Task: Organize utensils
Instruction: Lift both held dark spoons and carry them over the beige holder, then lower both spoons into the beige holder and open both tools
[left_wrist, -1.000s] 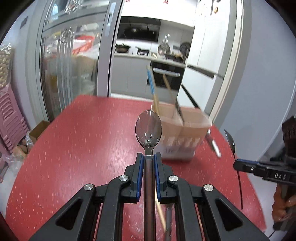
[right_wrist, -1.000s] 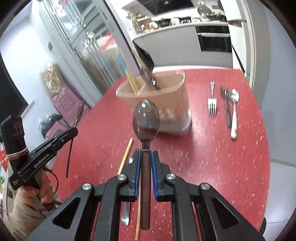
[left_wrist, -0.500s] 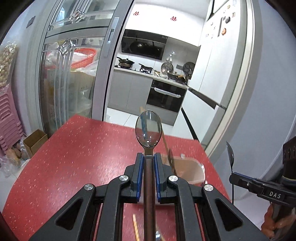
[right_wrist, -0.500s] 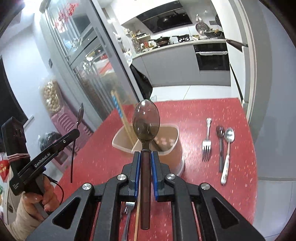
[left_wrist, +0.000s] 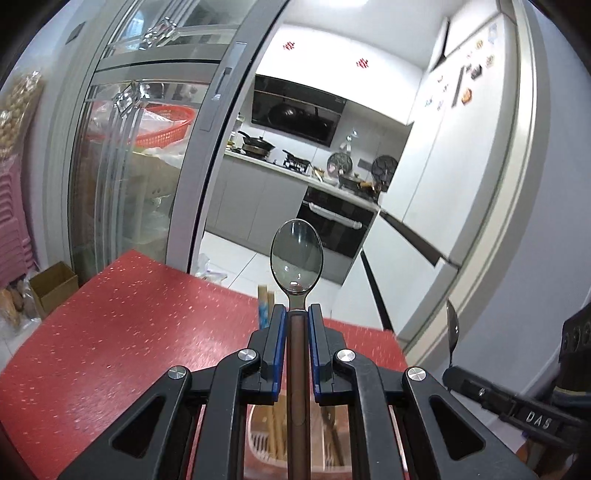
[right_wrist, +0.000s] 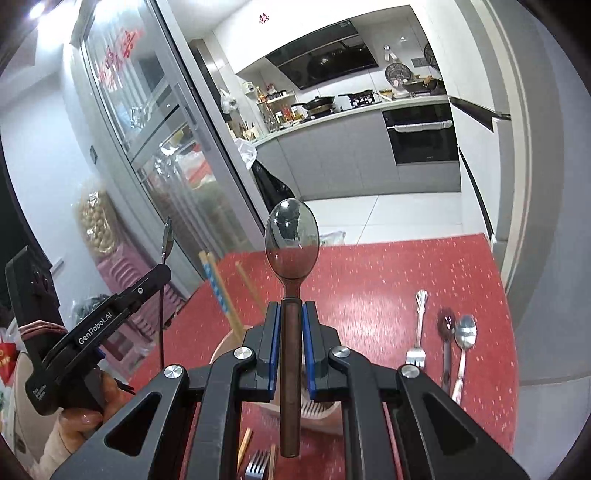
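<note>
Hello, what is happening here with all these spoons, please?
A person holds a two-finger tool in each hand. The left tool is shut on a brown-handled spoon, and the right tool is shut on a similar spoon. Both hang above the utensil holder on the red table. A fork and two more spoons lie on the table.

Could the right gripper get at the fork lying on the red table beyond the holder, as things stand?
Probably not yet. The right gripper is shut on a brown-handled spoon, so its jaws are taken. The fork itself lies bare on the red table, beside two spoons, with nothing over it.
</note>
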